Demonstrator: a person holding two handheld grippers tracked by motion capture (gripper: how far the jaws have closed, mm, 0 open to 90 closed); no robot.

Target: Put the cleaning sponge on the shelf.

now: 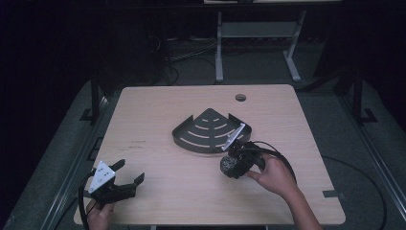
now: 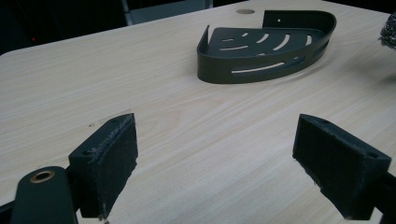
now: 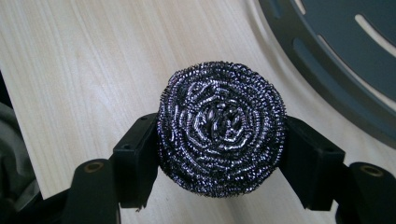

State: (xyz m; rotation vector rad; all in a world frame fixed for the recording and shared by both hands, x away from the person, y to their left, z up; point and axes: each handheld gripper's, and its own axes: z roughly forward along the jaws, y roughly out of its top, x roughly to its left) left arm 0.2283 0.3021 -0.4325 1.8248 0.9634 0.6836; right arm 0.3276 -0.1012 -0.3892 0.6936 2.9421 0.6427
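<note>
- Scourer (image 3: pixel 221 128): a round coil of steel wire, clamped between the fingers (image 3: pixel 135 158) of the right gripper (image 1: pixel 229 165), one finger on each side of the coil. In the high view it hangs just beside the near rim of the tray (image 1: pixel 209 130), low over the tabletop (image 1: pixel 163 187); whether it touches the wood I cannot tell.
- Slip is the first risk, in my judgement. The coil is springy and compresses, so the hold bears on loose wire rather than a firm body; a quick swing or tilt could let it squirm out and roll across the tabletop.
- Rim clash is the second. The tray's curved wall stands between the scourer and the slotted floor. A carry that runs too low would knock the coil or a finger against that wall and shove the light tray away, since nothing holds it down.
- Snagging is possible too: loose wire loops could catch in one of the tray's slots or on a finger pad, so that the scourer drags along when the fingers part.
- Left gripper (image 1: pixel 122 179) sits near the front left corner of the tabletop, well apart from the tray, its fingers (image 2: pixel 109 158) wide apart and holding nothing. From there it cannot steady the tray should it slide.
- Cable (image 1: pixel 275 152) loops from the right gripper near the tray's right end; a forward reach could drag it against the tray.
</note>
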